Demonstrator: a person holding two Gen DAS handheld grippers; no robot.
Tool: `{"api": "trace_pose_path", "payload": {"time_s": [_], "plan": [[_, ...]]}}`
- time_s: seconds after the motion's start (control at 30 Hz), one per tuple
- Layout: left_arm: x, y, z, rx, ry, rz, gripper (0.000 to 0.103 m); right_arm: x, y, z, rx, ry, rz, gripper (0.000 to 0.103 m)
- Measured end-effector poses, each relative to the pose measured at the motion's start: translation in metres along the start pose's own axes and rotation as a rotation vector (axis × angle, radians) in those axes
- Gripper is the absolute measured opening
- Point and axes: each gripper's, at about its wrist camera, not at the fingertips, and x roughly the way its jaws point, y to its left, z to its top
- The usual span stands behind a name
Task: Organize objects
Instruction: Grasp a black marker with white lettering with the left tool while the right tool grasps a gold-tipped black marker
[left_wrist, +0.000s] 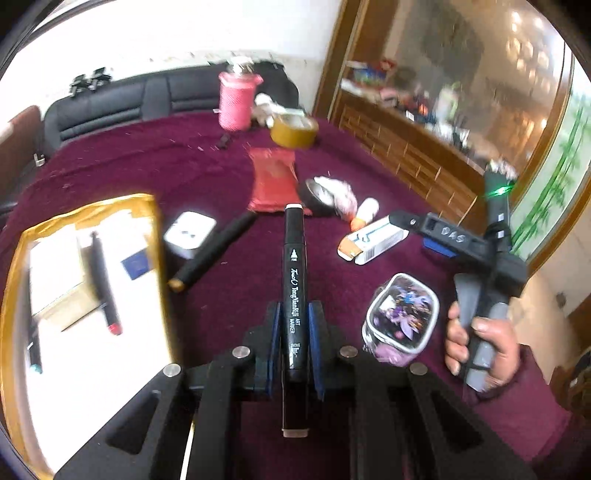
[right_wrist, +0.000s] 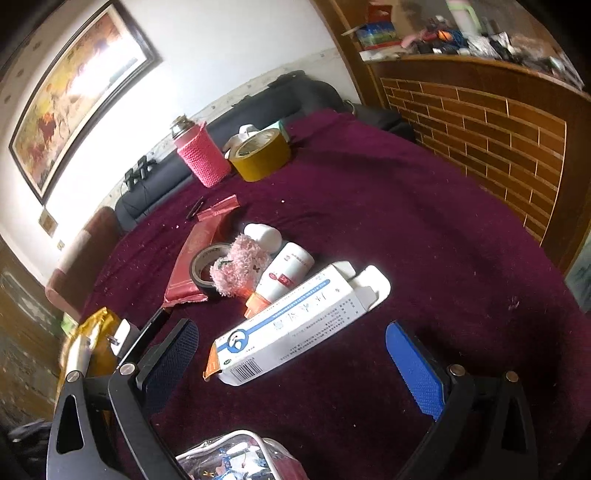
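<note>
My left gripper (left_wrist: 294, 332) is shut on a black art marker (left_wrist: 294, 280), which points forward above the maroon cloth. To its left is a gold-rimmed tray (left_wrist: 88, 210) that holds a red-tipped marker (left_wrist: 103, 284) and papers. Another black marker (left_wrist: 214, 251) lies on the cloth beside a white adapter (left_wrist: 190, 232). My right gripper (right_wrist: 291, 362) is open and empty, its blue pads on either side of a white and blue carton (right_wrist: 295, 321). It also shows in the left wrist view (left_wrist: 424, 229), held by a hand, just above the carton (left_wrist: 373, 240).
A clear pouch (left_wrist: 400, 317) lies near me, also low in the right wrist view (right_wrist: 240, 458). Farther off are a red packet (right_wrist: 199, 254), black tape roll (right_wrist: 203, 266), pink fluffy toy (right_wrist: 240, 269), white bottles (right_wrist: 288, 269), yellow tape roll (right_wrist: 258, 151) and pink flask (right_wrist: 203, 155).
</note>
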Motion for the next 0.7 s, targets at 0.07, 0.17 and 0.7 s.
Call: {"api": "trace_pose_path", "payload": {"time_s": [0.07, 0.17, 0.7], "plan": [[-0.023, 0.014, -0.007, -0.032, -0.038, -0.005, 0.014, -0.017, 0.013, 0.003, -0.044, -0.044, -0.018, 0.102], [-0.039, 0.032, -0.014, -0.079, -0.066, -0.009, 0.014, -0.04, 0.049, 0.014, -0.099, -0.04, 0.043, 0.102], [-0.077, 0.093, -0.048, -0.181, -0.127, 0.014, 0.014, 0.1, 0.177, 0.0, -0.133, 0.361, -0.023, 0.083]]}}
